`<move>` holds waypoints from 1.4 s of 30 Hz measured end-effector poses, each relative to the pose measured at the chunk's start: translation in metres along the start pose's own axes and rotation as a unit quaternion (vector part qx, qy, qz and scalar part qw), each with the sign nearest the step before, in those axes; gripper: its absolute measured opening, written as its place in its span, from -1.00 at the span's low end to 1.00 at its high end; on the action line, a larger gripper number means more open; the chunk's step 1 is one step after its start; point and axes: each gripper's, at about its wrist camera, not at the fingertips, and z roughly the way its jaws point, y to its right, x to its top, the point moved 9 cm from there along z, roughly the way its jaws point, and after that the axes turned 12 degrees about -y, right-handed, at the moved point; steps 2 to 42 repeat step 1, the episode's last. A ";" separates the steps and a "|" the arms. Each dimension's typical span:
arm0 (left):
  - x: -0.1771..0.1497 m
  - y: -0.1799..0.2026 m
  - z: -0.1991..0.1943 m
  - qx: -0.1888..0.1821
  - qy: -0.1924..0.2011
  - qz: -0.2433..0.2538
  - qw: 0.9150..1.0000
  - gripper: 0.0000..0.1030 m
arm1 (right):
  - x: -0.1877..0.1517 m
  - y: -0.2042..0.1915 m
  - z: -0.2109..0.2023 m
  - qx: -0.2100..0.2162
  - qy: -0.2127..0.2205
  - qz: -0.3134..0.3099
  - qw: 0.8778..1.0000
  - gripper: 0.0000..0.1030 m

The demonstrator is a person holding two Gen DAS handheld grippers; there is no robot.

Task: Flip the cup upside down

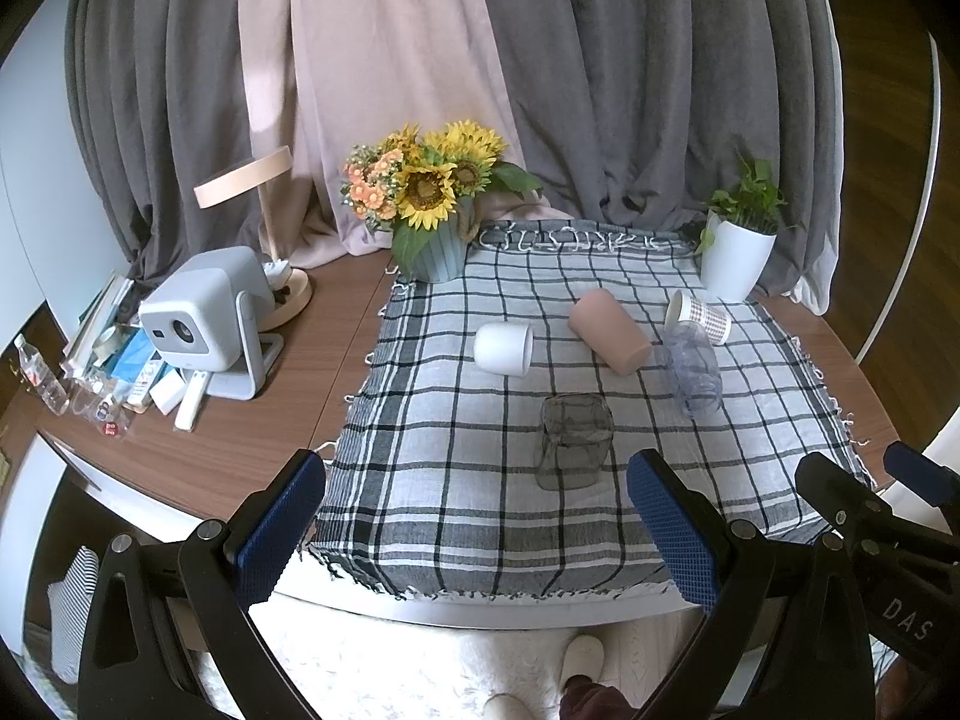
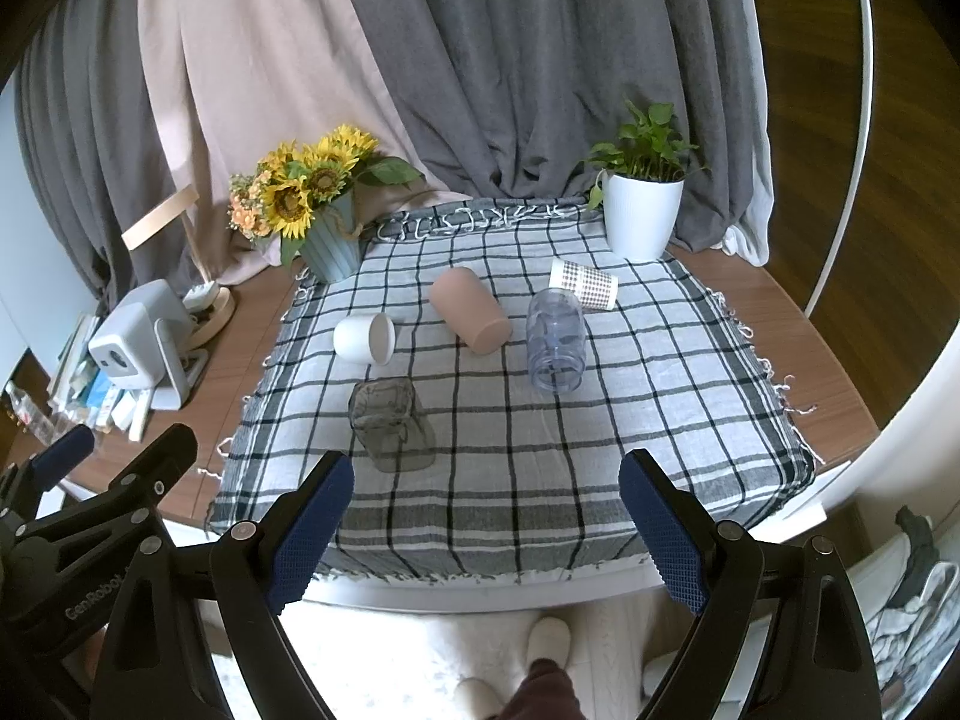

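Note:
Several cups lie on their sides on a checked cloth (image 1: pixel 456 480) (image 2: pixel 630 420): a white cup (image 1: pixel 503 348) (image 2: pixel 363 338), a pink cup (image 1: pixel 609 330) (image 2: pixel 470 309), a patterned paper cup (image 1: pixel 699 315) (image 2: pixel 583 283), a clear plastic cup (image 1: pixel 692 371) (image 2: pixel 555 338) and a smoky glass cup (image 1: pixel 573 441) (image 2: pixel 391 423) nearest me. My left gripper (image 1: pixel 477 516) is open and empty at the table's front edge. My right gripper (image 2: pixel 486 522) is open and empty there too, to the right of the left one.
A sunflower pot (image 1: pixel 435 204) (image 2: pixel 318 210) stands at the cloth's back left, a white plant pot (image 1: pixel 737 252) (image 2: pixel 642 210) at the back right. A projector (image 1: pixel 201 315) (image 2: pixel 138 342), a lamp (image 1: pixel 264 192) and clutter sit on the wooden table to the left.

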 end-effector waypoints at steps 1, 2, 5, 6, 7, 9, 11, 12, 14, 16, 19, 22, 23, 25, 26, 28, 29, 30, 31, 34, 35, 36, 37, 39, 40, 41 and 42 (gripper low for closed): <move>0.000 0.000 0.000 0.000 0.000 0.000 1.000 0.99 | 0.001 0.000 0.001 0.000 0.000 0.000 1.000 0.75; 0.000 0.000 0.000 0.000 0.000 0.000 1.000 0.99 | 0.001 0.000 0.001 0.000 0.000 0.000 1.000 0.75; 0.000 0.000 0.000 0.000 0.000 0.000 1.000 0.99 | 0.001 0.000 0.001 0.000 0.000 0.000 1.000 0.75; 0.000 0.000 0.000 0.000 0.000 0.000 1.000 0.99 | 0.001 0.000 0.001 0.000 0.000 0.000 1.000 0.75; 0.000 0.000 0.000 0.000 0.000 0.000 1.000 0.99 | 0.001 0.000 0.001 0.000 0.000 0.000 1.000 0.75; 0.000 0.000 0.000 0.000 0.000 0.000 1.000 0.99 | 0.001 0.000 0.001 0.000 0.000 0.000 1.000 0.75; 0.000 0.000 0.000 0.000 0.000 0.000 1.000 0.99 | 0.001 0.000 0.001 0.000 0.000 0.000 1.000 0.75; 0.000 0.000 0.000 0.000 0.000 0.000 1.000 0.99 | 0.001 0.000 0.001 0.000 0.000 0.000 1.000 0.75; 0.000 0.000 0.000 0.000 0.000 0.000 1.000 0.99 | 0.001 0.000 0.001 0.000 0.000 0.000 1.000 0.75; 0.000 0.000 0.000 0.000 0.000 0.000 1.000 0.99 | 0.001 0.000 0.001 0.000 0.000 0.000 1.000 0.75; 0.000 0.000 0.000 0.000 0.000 0.000 1.000 0.99 | 0.001 0.000 0.001 0.000 0.000 0.000 1.000 0.75; 0.000 0.000 0.000 0.000 0.000 0.000 1.000 0.99 | 0.001 0.000 0.001 0.000 0.000 0.000 1.000 0.75; 0.000 0.000 0.000 0.000 0.000 0.000 1.000 0.99 | 0.001 0.000 0.001 0.000 0.000 0.000 1.000 0.75; 0.000 0.000 0.000 0.000 0.000 0.000 1.000 0.99 | 0.001 0.000 0.001 0.000 0.000 0.000 1.000 0.75; 0.000 0.000 0.000 0.000 0.000 0.000 1.000 0.99 | 0.001 0.000 0.001 0.000 0.000 0.000 1.000 0.75; 0.000 0.000 0.000 0.000 0.000 0.000 1.000 0.99 | 0.001 0.000 0.001 0.000 0.000 0.000 1.000 0.75; 0.000 0.000 0.000 0.000 0.000 0.000 1.000 0.99 | 0.001 0.000 0.001 0.000 0.000 0.000 1.000 0.75; 0.000 0.000 0.000 0.000 0.000 0.000 1.000 0.99 | 0.001 0.000 0.001 0.000 0.000 0.000 1.000 0.75; 0.000 0.000 0.000 0.000 0.000 0.000 1.000 0.99 | 0.001 0.000 0.001 0.000 0.000 0.000 1.000 0.75; 0.000 0.000 0.000 0.000 0.000 0.000 1.000 0.99 | 0.001 0.000 0.001 0.000 0.000 0.000 1.000 0.75; 0.000 0.000 0.000 0.000 0.000 0.000 1.000 0.99 | 0.001 0.000 0.001 0.000 0.000 0.000 1.000 0.75; 0.000 0.000 0.000 0.000 0.000 0.000 1.000 0.99 | 0.001 0.000 0.001 0.000 0.000 0.000 1.000 0.75; 0.000 0.000 0.000 0.000 0.000 0.000 1.000 0.99 | 0.001 0.000 0.001 0.000 0.000 0.000 1.000 0.75; 0.000 0.000 0.000 0.000 0.000 0.000 1.000 0.99 | 0.001 0.000 0.001 0.000 0.000 0.000 1.000 0.75; 0.000 0.000 0.000 0.000 0.000 0.000 1.000 0.99 | 0.001 0.000 0.001 0.000 0.000 0.000 1.000 0.75; 0.000 0.000 0.000 0.000 0.000 0.000 1.000 0.99 | 0.001 0.000 0.001 0.000 0.000 0.000 1.000 0.75; 0.000 0.000 0.000 0.000 0.000 0.000 1.000 0.99 | 0.001 0.000 0.001 0.000 0.000 0.000 1.000 0.75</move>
